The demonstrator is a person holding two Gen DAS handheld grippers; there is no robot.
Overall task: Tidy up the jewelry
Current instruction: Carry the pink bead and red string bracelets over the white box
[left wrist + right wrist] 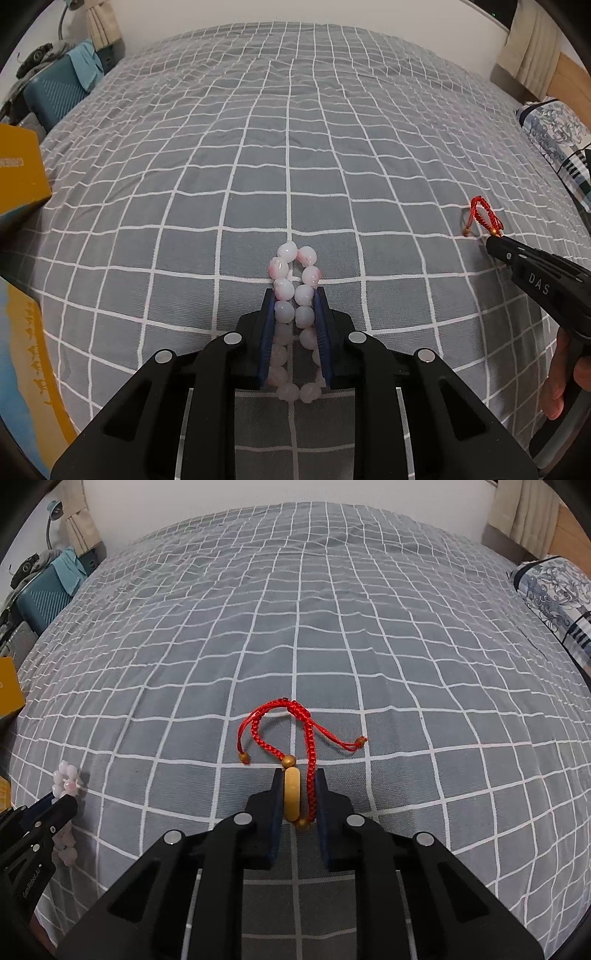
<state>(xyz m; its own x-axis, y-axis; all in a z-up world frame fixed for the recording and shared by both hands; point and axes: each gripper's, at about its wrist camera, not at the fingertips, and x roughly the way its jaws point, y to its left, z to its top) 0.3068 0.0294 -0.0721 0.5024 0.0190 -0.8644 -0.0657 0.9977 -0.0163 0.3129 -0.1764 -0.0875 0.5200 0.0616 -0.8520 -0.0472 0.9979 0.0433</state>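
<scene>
Both bracelets are being held over a big bed (295, 635) with a grey checked cover, nothing else lying on the middle of it. The left hand-held gripper (294, 295) is clamped on the bead bracelet (295, 280): pale pink-white beads squeezed into a narrow loop between the blue pads, with the far end sticking out past the tips. The right hand-held gripper (298, 773) is pinched on the red bracelet (280, 723), gripping the yellow oblong bead and the braided cord beside it; the loop and two loose tails with small beads lie on the cover just ahead. The two grippers are well apart, so neither blocks the other. Clutter is only at the edges: a yellow box (20, 173) on the left edge of the bed, a teal suitcase (51, 96) with clothes on it past the far-left corner, curtains at both far corners, and a patterned pillow (554, 590) on the right. Wide open cover ahead of both grippers up to the wall.
</scene>
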